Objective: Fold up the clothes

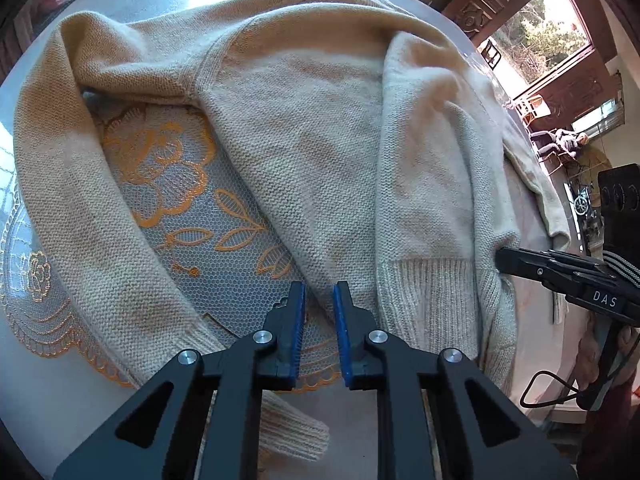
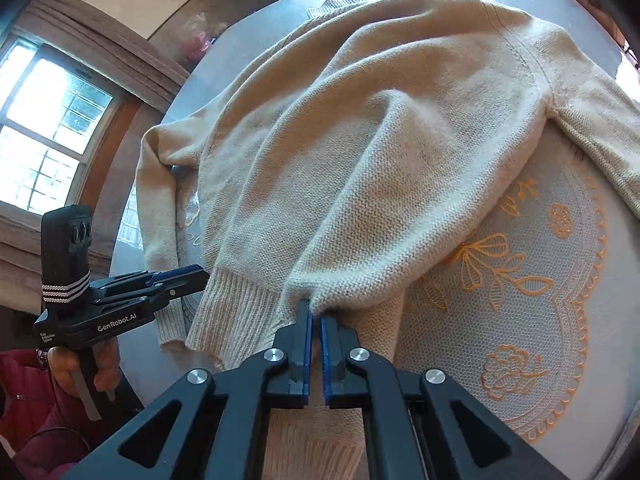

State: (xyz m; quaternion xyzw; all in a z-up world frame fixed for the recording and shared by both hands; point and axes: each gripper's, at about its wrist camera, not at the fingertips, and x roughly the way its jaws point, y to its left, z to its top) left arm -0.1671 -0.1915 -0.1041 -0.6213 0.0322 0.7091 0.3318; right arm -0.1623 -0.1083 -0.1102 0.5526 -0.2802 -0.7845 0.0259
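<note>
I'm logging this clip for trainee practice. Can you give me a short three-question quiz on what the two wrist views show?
1. True or false: the right gripper is shut on a pinch of the cream sweater.
2. What lies under the sweater on the table?
A. a lace doily with orange flowers
B. a striped towel
C. a newspaper
3. Fill in: the pads on the gripper's fingers are coloured ____.

Key: 1 true; 2 A; 3 blue.
</note>
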